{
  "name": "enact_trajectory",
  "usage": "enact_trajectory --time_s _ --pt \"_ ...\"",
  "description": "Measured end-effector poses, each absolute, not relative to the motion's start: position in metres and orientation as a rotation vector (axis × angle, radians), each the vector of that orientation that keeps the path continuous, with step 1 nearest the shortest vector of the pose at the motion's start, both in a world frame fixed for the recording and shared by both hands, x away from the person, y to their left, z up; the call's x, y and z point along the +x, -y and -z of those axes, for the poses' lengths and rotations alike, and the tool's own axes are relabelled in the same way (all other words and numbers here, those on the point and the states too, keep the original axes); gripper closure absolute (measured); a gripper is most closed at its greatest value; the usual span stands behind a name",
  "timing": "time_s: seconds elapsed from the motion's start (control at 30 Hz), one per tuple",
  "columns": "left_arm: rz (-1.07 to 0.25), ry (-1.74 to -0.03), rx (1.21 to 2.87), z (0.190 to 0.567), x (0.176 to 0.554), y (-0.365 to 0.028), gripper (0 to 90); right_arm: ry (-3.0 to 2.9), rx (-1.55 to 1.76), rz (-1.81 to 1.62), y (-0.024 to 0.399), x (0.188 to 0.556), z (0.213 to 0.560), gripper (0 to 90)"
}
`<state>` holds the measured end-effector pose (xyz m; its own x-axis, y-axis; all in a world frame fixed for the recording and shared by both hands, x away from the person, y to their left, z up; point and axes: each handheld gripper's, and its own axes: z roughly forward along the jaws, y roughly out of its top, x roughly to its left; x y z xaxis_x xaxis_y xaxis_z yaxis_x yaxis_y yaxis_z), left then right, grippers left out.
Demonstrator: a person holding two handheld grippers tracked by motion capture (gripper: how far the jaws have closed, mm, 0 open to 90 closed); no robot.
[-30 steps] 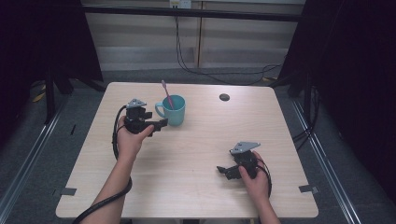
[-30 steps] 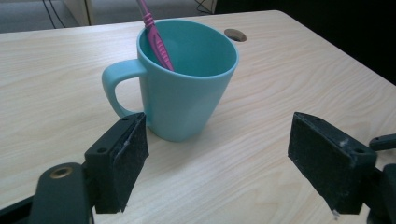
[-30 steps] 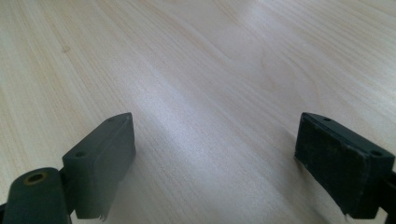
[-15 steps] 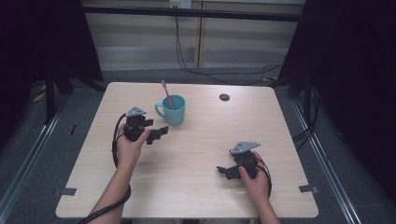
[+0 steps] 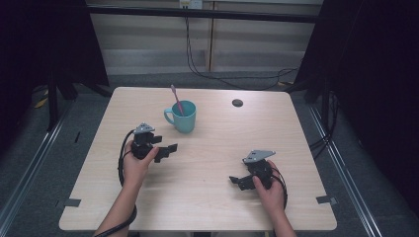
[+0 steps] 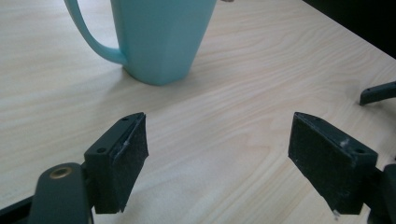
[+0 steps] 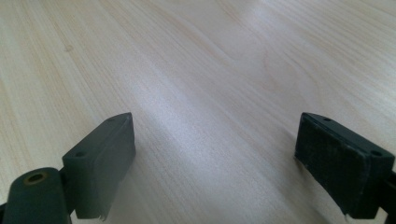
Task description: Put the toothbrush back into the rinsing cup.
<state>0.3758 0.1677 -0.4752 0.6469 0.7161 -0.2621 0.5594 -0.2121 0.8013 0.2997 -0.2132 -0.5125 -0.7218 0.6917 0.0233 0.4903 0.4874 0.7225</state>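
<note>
Left gripper backs off the mug

Left gripper [image 5: 168, 149] has drawn back toward six o'clock, jaws wide and empty, so the teal mug [image 5: 183, 117] stands free at its one o'clock, seemingly released. Right gripper [image 5: 238, 181] rests spread and empty at four o'clock. One mug, one pink stick [image 5: 177, 100] inside, one dark disc [image 5: 237, 103].

- Teal mug [image 5: 183, 117]: glossy, tapering toward the base, upright on the pale wooden table [image 5: 212, 197], toward the far side and left of centre. Handle turned to the table's left in the high view. Base and lower handle seen close in the left gripper view [image 6: 159, 37], flat on the wood.
- Pink stick-like utensil [image 5: 177, 100]: slim, standing inside the mug, leaning up and to the left past the rim. Lower end hidden within; exact kind impossible to tell.
</note>
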Motion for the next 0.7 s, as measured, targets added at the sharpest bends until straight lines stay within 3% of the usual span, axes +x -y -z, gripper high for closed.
enact_trajectory --time_s 0.7 --pt "-0.194 -1.0 1.965 0.505 0.36 -0.164 20.2 -2.467 1.006 -1.067 0.213 0.299 0.512 11.8"
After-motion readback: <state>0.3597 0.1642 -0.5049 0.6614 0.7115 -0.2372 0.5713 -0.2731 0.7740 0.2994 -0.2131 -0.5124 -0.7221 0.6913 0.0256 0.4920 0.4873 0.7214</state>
